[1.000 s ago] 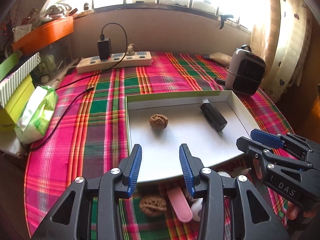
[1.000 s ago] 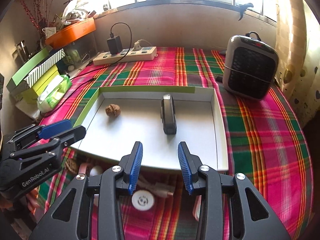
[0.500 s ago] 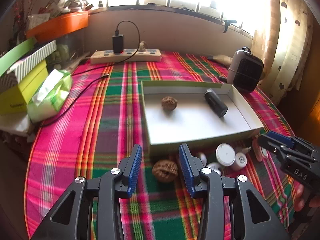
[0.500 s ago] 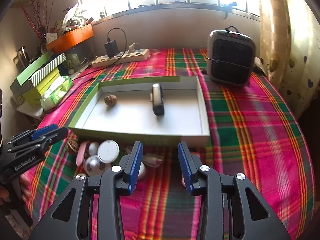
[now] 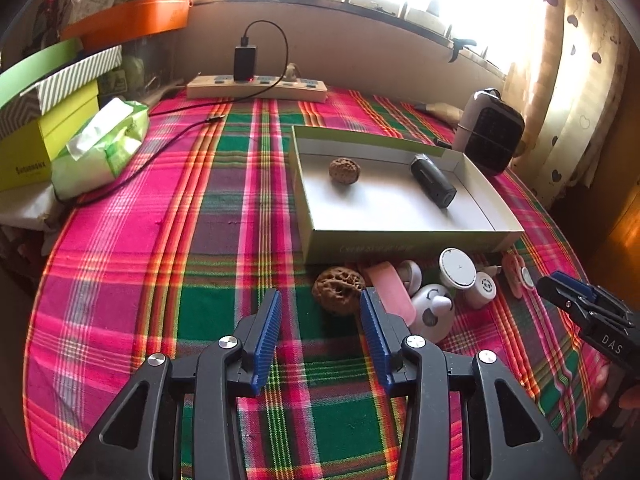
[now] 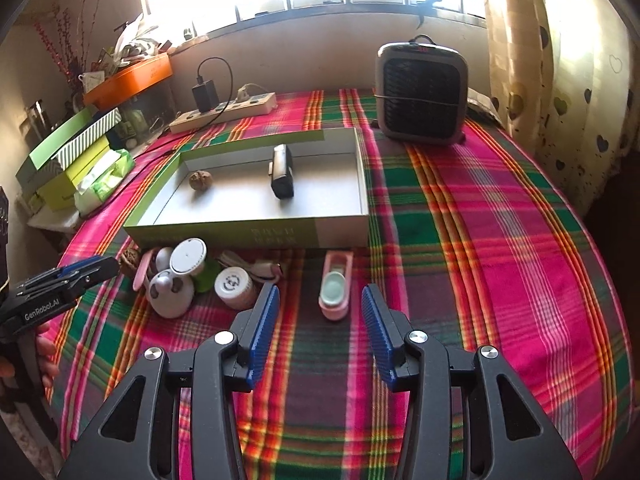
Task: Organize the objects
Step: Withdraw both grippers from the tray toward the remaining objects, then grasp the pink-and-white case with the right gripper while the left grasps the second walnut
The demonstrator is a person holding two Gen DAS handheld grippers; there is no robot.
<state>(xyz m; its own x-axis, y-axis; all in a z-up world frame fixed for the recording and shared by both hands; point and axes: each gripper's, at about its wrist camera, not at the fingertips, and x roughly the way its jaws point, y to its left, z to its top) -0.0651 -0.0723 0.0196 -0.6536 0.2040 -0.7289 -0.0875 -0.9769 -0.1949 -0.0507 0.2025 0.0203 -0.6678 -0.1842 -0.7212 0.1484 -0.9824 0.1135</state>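
A shallow green-sided box (image 5: 404, 236) (image 6: 248, 236) on the plaid cloth holds a walnut (image 5: 345, 171) (image 6: 200, 180) and a black cylinder (image 5: 433, 180) (image 6: 282, 177). In front of it lie a second walnut (image 5: 339, 289), a pink flat piece (image 5: 390, 290), white round lids and caps (image 5: 457, 268) (image 6: 188, 257), and a pink holder (image 6: 336, 286). My left gripper (image 5: 319, 312) hangs just short of the loose walnut, its jaws opening with nothing between them. My right gripper (image 6: 316, 312) is near the pink holder, its jaws opening too and empty.
A small heater (image 6: 421, 94) stands at the back right. A power strip (image 5: 256, 89) with a charger and cable lies at the back. Stacked boxes (image 5: 44, 120) and a green tissue pack (image 5: 102, 146) sit at the left edge. A curtain hangs on the right.
Both grippers have drawn back from over the box toward the table's near edge, bringing the loose items in front of it into view. Both pairs of jaws stand a little wider.
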